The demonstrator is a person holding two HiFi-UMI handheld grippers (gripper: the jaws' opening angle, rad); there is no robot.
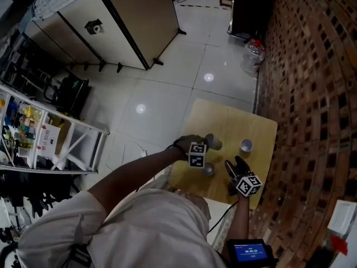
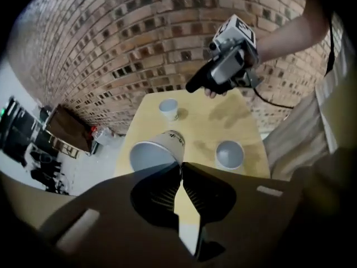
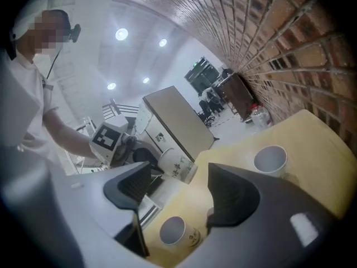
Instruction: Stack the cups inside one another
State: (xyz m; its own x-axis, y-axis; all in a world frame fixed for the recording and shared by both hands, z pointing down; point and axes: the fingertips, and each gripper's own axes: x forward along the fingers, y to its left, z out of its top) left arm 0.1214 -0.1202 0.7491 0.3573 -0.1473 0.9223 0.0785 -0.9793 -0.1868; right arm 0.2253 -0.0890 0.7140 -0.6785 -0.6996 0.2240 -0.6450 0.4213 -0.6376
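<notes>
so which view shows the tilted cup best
The left gripper view: the tilted cup sits close and central, its rim pinched by the left gripper. The right gripper view shows its printed side, smaller; the head view shows it tiny.

Brick wall (image 1: 312,66), white tiled floor (image 1: 167,94), beige cabinet (image 1: 128,21)

Indoor light was even and fairly bright. Two round glare spots sat on the tiled floor (image 1: 167,94), centre of the head view. Ceiling lamps (image 3: 121,34) were blown out, upper left. Fisheye bowed the brick wall (image 2: 139,32) and the corners went black. The left gripper (image 2: 182,166) was underexposed and soft, lower frame.
</notes>
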